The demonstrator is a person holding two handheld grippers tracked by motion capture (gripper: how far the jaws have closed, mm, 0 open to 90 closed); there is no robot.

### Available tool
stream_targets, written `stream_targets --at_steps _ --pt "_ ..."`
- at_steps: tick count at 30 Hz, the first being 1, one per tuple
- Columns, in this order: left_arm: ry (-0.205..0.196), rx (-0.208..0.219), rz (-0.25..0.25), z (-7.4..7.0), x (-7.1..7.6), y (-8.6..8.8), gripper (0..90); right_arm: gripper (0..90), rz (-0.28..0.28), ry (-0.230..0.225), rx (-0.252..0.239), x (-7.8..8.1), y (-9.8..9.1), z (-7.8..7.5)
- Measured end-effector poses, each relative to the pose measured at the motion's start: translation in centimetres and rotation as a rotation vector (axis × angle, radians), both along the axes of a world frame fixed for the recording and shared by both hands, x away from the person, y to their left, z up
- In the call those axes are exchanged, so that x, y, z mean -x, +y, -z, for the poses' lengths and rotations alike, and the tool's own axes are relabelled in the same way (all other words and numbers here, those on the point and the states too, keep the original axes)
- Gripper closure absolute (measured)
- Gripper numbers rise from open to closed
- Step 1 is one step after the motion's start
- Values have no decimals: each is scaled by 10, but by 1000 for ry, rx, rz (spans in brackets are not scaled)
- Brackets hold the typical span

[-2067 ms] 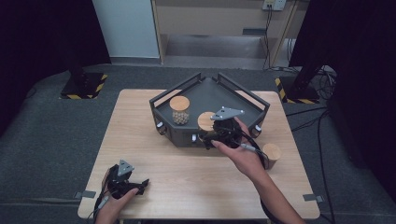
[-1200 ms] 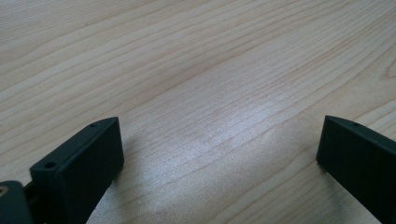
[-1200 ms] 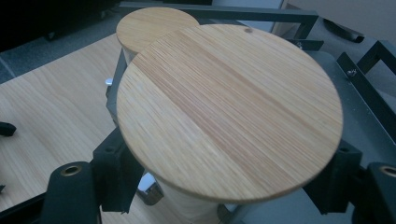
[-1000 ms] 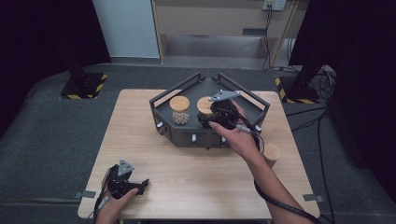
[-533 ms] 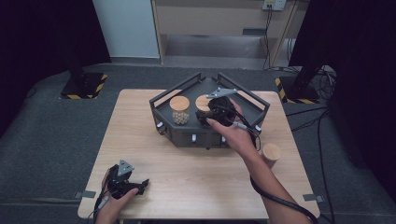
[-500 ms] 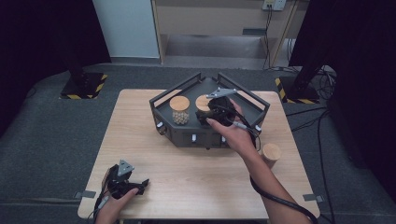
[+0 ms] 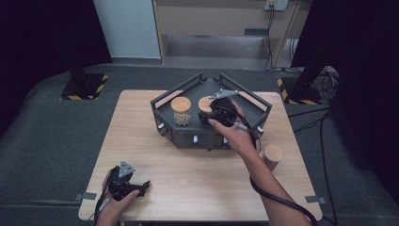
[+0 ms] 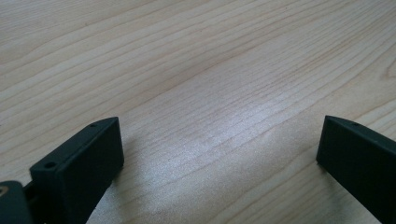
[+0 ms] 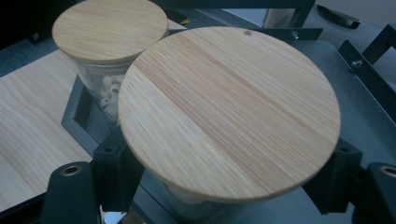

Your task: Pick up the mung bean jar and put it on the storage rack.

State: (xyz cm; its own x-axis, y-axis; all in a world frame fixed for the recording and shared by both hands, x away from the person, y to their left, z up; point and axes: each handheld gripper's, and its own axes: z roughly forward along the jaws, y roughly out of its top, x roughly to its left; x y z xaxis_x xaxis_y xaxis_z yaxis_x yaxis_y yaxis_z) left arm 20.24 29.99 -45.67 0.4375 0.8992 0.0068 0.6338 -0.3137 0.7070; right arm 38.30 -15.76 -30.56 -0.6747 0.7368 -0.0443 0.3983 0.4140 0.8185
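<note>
The right claw (image 7: 207, 115) is clamped on a wooden-lidded jar (image 9: 229, 112) inside the dark tray (image 7: 254, 101), at 3 o'clock of a first jar (image 7: 181, 110) already standing there. A third jar (image 7: 273, 155) waits on the table (image 7: 188, 183), so two seem left to settle. The right gripper view reveals jaws gripping below the lid; the left gripper view shows the left claw (image 8: 219, 154) apart, empty.

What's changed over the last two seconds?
The right claw, shut on a jar, has carried it from the tray's front edge deeper into the tray, close beside the bead jar. The left claw stays open on the table; the jar at the right edge hasn't moved.
</note>
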Motion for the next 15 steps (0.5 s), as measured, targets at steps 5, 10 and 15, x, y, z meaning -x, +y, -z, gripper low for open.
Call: stream_targets --at_steps 5,10,15 --pt "0 0 0 0 0 0 0 254 11 14 -4 -4 0 5" --pt "0 0 0 0 0 0 0 253 23 24 -6 -7 -1 10" --pt "0 0 0 0 0 0 0 253 31 34 -14 -9 -3 13"
